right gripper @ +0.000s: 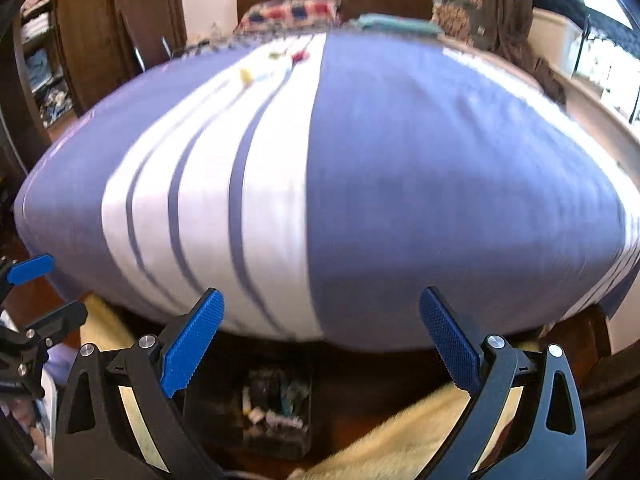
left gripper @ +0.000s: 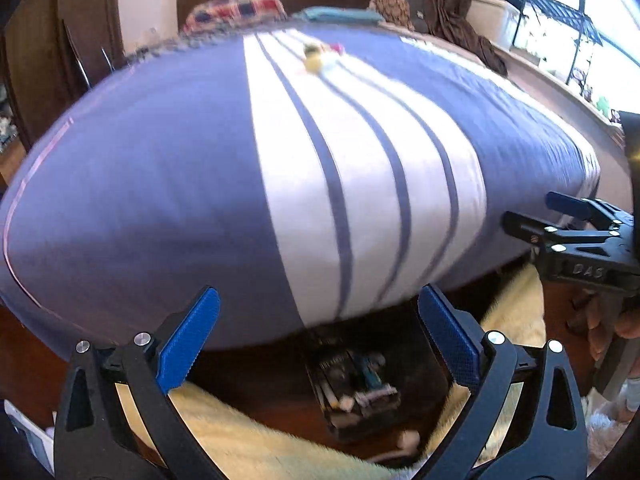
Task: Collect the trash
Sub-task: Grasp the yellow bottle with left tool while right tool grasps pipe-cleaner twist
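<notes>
Bed ahead: we carry both empty, wide-open hand-held grippers toward far trash, approaching slowly.

Left claw, right claw agape

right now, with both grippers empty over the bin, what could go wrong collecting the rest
1. The small colourful scraps lie far up the striped bedspread, so reaching them may mean leaning across it.
2. The views are blurred, so a grab could pinch fabric.
3. The black bin sits low by the bed; drops could miss it.
</notes>
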